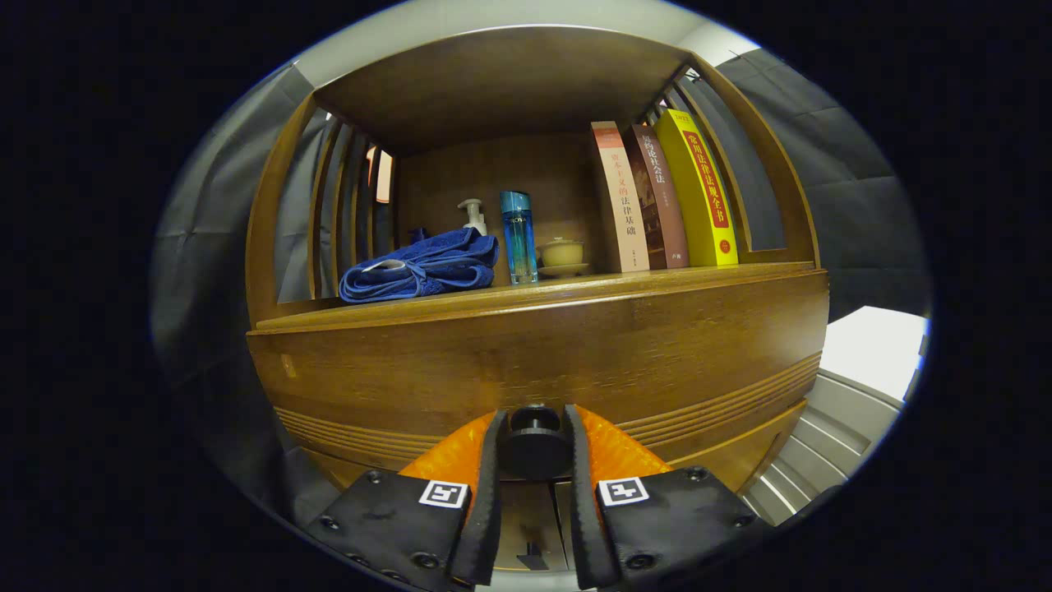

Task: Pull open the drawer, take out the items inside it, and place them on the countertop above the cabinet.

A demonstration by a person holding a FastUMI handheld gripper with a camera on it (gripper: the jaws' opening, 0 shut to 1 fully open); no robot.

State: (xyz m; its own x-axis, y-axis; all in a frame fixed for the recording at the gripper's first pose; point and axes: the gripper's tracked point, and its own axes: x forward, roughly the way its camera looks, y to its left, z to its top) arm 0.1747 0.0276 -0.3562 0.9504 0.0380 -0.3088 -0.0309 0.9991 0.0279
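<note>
A wooden drawer front [542,353] faces me, with a round dark knob [535,448] low on it. My gripper [535,432] is shut on the knob, one finger pressing each side of it. Above the drawer runs the cabinet's countertop [657,281]. On it lie a folded blue towel [419,270], a white pump bottle [473,215] behind the towel, a tall blue bottle [519,237] and a small lidded cup on a saucer [562,256]. The drawer's inside is hidden.
Three books [662,197] stand leaning at the right end of the countertop. Wooden slats [329,214] close the left side and a shelf board [501,82] roofs the space. Grey cloth hangs on both sides.
</note>
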